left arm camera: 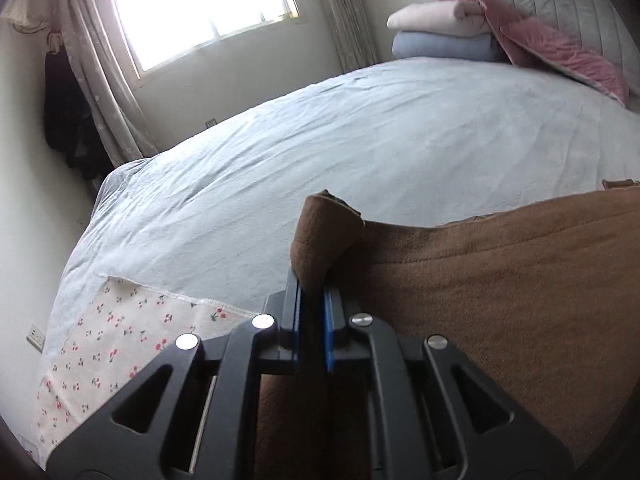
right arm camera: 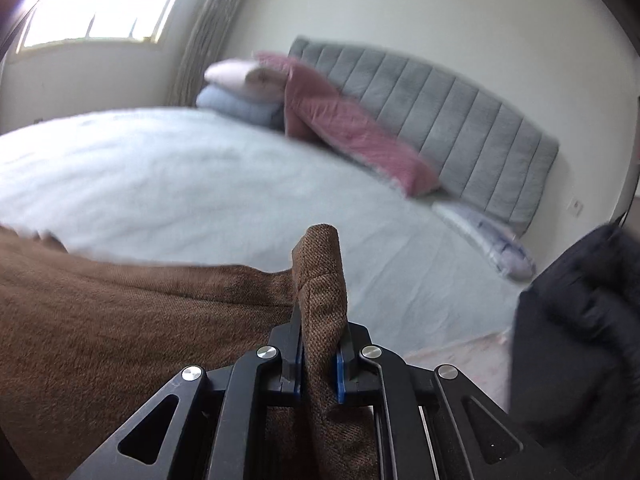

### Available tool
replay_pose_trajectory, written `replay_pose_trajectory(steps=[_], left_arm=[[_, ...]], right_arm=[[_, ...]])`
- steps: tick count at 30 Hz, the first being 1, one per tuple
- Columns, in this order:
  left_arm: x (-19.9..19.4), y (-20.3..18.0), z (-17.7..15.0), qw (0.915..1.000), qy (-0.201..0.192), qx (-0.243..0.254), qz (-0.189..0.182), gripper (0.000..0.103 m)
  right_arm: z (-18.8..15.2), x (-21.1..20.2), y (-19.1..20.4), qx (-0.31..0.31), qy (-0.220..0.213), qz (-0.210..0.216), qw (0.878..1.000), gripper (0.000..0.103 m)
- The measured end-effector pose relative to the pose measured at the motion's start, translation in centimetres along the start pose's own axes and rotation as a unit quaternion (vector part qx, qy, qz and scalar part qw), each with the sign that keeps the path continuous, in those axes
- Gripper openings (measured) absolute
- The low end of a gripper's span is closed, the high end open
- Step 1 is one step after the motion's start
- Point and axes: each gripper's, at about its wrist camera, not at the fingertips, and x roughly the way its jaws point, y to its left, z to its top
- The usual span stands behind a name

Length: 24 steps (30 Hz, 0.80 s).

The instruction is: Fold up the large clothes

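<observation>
A large brown garment of thick woolly cloth hangs stretched between my two grippers above the bed. My left gripper is shut on a bunched corner of it, which sticks up past the fingertips; the cloth spreads to the right. My right gripper is shut on the other corner of the brown garment, and the cloth spreads to the left. The garment's lower part is hidden below both views.
A bed with a pale blue sheet lies ahead. Folded pink and blue blankets, a pink pillow and a grey headboard are at its far end. A cherry-print cloth lies near left, a dark garment near right.
</observation>
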Motion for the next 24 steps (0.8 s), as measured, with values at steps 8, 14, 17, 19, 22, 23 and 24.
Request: replay_pose_trajectory(steps=[8,14,17,19,22,23,24], left_arm=[[3.3,3.5,-0.5,0.9914,0.084,-0.098,-0.016,0.027],[-1.7,9.0,-2.3,0.9662,-0.001,-0.235,-0.105,0.066],[-5.5,8.4,-0.9,0.9644,-0.005,-0.241,-0.109,0.067],[-7.9,6.3,0.5,0.9658,-0.004,-0.225,-0.129,0.076],[-10.8,2.0,1.6,0.9688,-0.03,-0.165,-0.183,0.089],[-11.2,0.3,1.6,0.9726,-0.034,-0.135,-0.186,0.09],[-11.2,-1.1,1.7,0.9767,-0.035,-0.11,-0.181,0.091]], right_arm=[[-0.2,3.5,-3.0,0.07,0.095,0.025,0.993,0.058],[-1.7,0.0,-7.8,0.172,0.084,0.072,0.979,0.078],[0.1,-4.6,-9.0,0.182,0.027,0.08,0.98,0.078],[1.2,-7.4,-8.7,0.188,-0.006,0.112,0.976,0.083],[2.1,-11.1,-4.6,0.139,-0.04,0.196,0.97,0.099],[2.1,-11.6,-2.5,0.109,-0.038,0.212,0.97,0.099],[1.9,-11.7,-0.2,0.079,-0.034,0.226,0.97,0.099]])
